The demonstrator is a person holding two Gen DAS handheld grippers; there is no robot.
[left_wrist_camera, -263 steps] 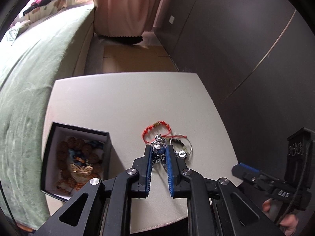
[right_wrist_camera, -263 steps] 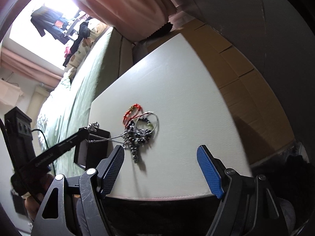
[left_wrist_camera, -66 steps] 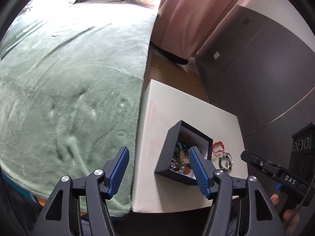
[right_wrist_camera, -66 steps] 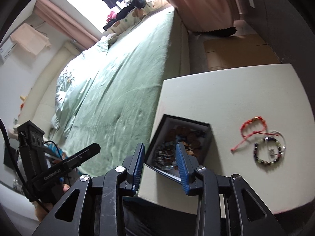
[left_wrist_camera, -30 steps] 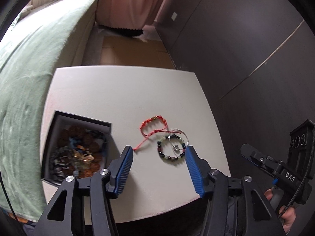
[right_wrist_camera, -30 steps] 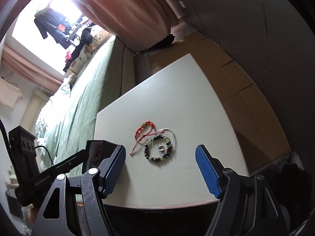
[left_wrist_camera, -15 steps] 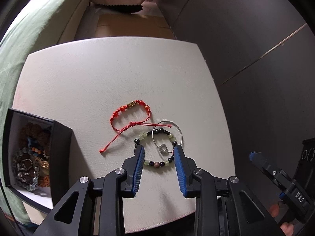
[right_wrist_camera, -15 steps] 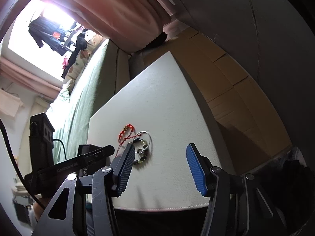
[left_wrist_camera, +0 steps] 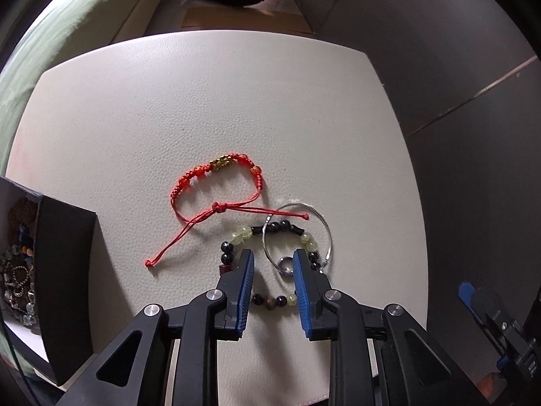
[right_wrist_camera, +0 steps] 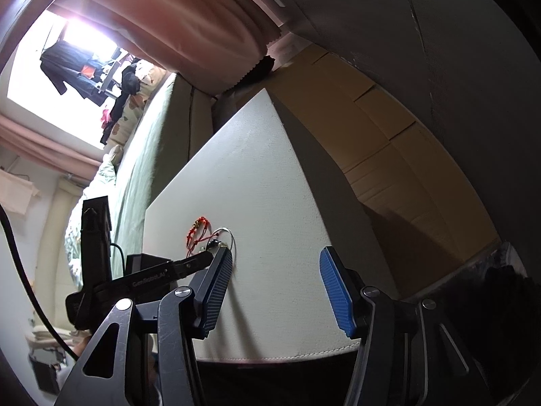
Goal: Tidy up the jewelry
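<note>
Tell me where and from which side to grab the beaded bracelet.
Take the beaded bracelet by its near arc, coming from above. It lies flat, and that arc is clear of the silver ring. The left claw is closing just past it, pads not yet on anything.

A cream, leather-grained bench (left_wrist_camera: 216,101) fills the middle. At nine o'clock runs a bed under a green blanket (right_wrist_camera: 148,155). Pink curtains (right_wrist_camera: 189,23) hang at twelve o'clock, daylight glaring through the window (right_wrist_camera: 30,77) at ten. Dark wall panels (left_wrist_camera: 456,50) close two o'clock; tan floor (right_wrist_camera: 389,142) lies between.
</note>
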